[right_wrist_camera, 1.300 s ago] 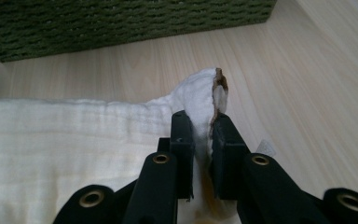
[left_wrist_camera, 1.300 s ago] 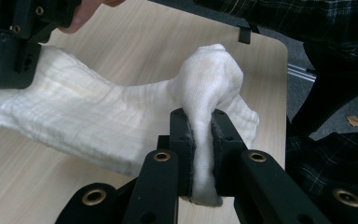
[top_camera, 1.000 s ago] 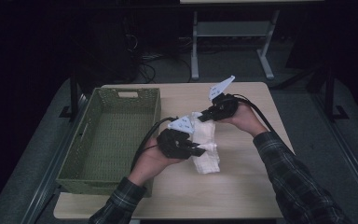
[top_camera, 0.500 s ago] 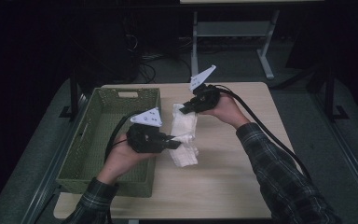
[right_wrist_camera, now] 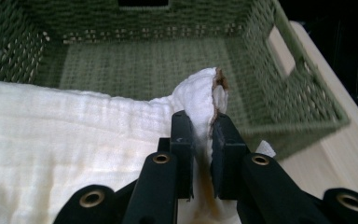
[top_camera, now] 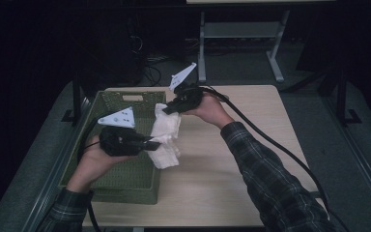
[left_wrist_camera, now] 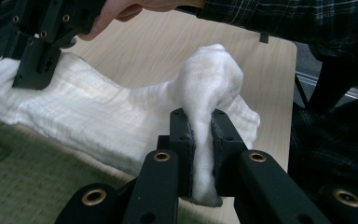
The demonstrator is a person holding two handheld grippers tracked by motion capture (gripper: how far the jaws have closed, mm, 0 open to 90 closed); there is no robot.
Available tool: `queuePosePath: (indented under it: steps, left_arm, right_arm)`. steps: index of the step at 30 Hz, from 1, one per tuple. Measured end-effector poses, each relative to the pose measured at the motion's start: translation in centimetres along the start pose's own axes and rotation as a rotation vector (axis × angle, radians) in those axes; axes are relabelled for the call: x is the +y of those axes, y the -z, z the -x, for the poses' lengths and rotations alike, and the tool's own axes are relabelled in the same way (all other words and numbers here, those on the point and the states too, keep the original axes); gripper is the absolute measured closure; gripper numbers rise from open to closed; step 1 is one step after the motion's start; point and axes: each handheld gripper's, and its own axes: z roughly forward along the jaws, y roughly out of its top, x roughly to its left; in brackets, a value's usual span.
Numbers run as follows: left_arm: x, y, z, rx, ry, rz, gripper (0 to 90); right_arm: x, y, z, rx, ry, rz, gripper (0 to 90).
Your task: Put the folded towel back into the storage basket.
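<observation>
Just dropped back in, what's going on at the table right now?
A person holds a white cloth stretched between two hand-held grippers. The left gripper is shut on one bunched end, the right gripper on another edge. In the high view the cloth hangs off the table, at the right-hand rim of the green woven basket. The left hand is over the basket; the cloth is not yet inside it. It looks headed for the basket.
</observation>
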Motion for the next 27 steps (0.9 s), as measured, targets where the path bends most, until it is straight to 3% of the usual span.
queuePosePath:
  steps: [15,27]
  left_arm:
    - [-4.1,4.3,-1.3,0.066,0.038,-0.008,81.1]
    - [-6.6,3.9,-1.5,0.046,0.044,-0.069,80.9]
  right_arm:
    - [3.7,-4.9,-1.0,0.016,0.014,0.02,80.6]
    - [4.2,-8.2,-1.9,0.04,0.031,-0.004,80.6]
